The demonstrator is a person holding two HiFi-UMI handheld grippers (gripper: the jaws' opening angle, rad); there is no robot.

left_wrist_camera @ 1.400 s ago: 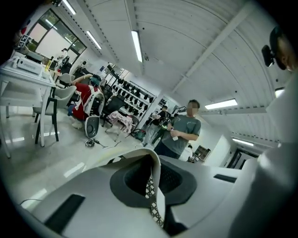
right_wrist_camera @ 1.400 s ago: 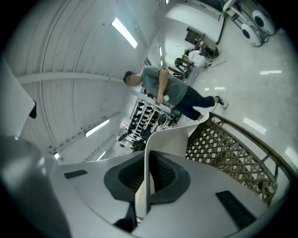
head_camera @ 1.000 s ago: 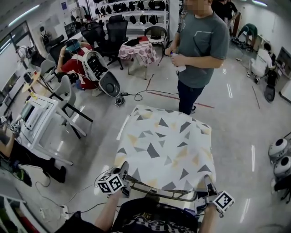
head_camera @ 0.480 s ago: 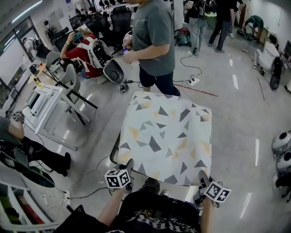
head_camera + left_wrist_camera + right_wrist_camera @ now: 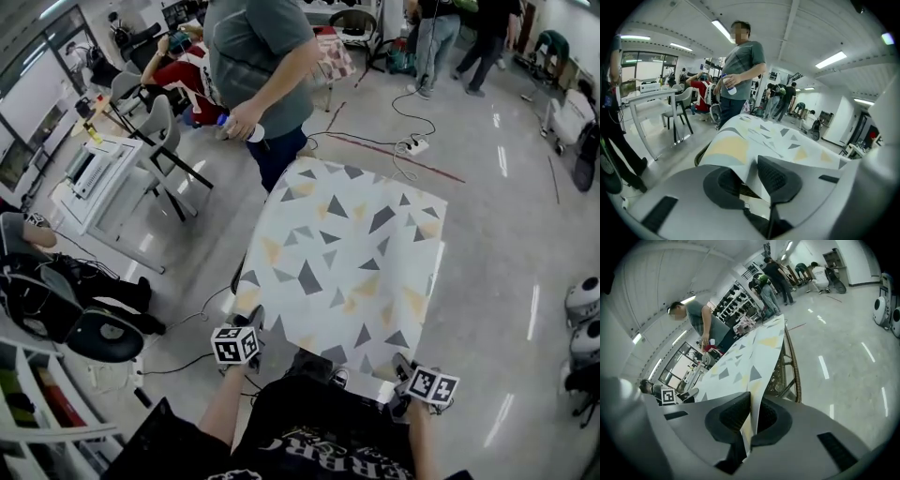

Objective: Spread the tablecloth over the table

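Note:
A white tablecloth (image 5: 347, 262) with grey and yellow triangles lies spread over the wicker-framed table (image 5: 237, 279). My left gripper (image 5: 251, 323) is at the cloth's near left corner. In the left gripper view, that gripper (image 5: 751, 180) has its jaws opening. The cloth (image 5: 754, 138) hangs loosely between its pads (image 5: 776, 178) and is not pinched. My right gripper (image 5: 405, 367) is at the near right corner. In the right gripper view, that gripper (image 5: 751, 420) is shut on the cloth's (image 5: 745, 357) edge, beside the wicker frame (image 5: 788, 373).
A person in a grey shirt (image 5: 258, 56) stands at the table's far left corner holding a bottle (image 5: 248, 132). White chairs and a small table (image 5: 103, 169) stand left, with a seated person (image 5: 37, 281) nearby. Cables (image 5: 412, 145) cross the floor, and round white machines (image 5: 581, 302) stand at the right.
Both grippers have come down and drawn the cloth's near edge over the table's front rim, which is now covered. The standing person has walked from the far right to the far left corner.

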